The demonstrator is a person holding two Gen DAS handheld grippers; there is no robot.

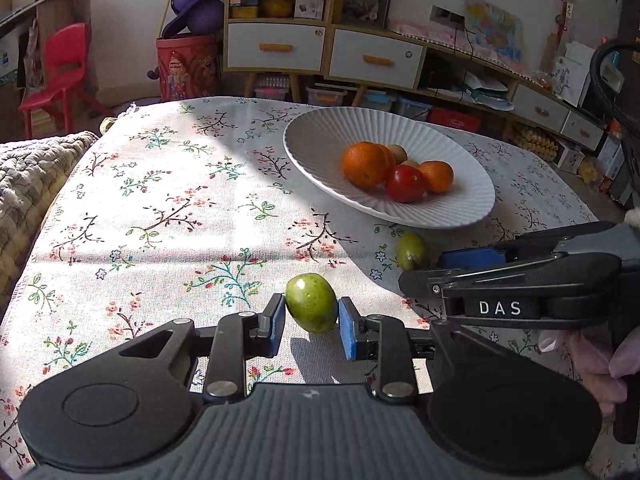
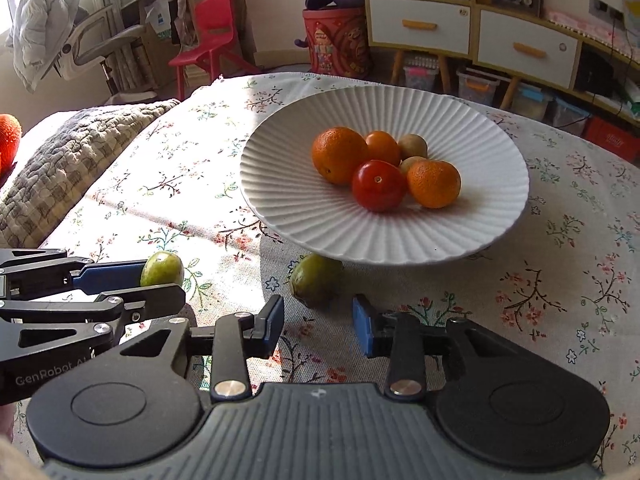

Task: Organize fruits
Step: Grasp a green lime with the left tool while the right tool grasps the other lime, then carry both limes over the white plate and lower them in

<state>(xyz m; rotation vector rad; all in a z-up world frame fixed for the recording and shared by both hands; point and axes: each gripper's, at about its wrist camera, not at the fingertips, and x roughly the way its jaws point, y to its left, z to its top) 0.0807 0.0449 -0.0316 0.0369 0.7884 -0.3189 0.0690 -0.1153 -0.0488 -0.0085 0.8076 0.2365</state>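
My left gripper [image 1: 312, 322] is shut on a green fruit [image 1: 311, 303], its blue pads pressed on both sides; the same fruit shows in the right wrist view [image 2: 162, 269]. My right gripper [image 2: 319, 326] is open, just short of a second green fruit [image 2: 316, 283] that lies on the cloth under the near rim of the white ribbed plate [image 2: 304, 220]. That fruit also shows in the left wrist view [image 1: 411, 250]. The plate holds oranges [image 2: 339, 155], a red tomato [image 2: 378, 185] and brownish kiwis [image 2: 413, 145].
The table has a floral cloth [image 1: 180, 208]. A quilted cushion [image 2: 68, 160] lies at the left edge. A red chair [image 1: 60, 72], a red bin [image 1: 188, 66] and shelving with drawers [image 1: 320, 46] stand behind the table.
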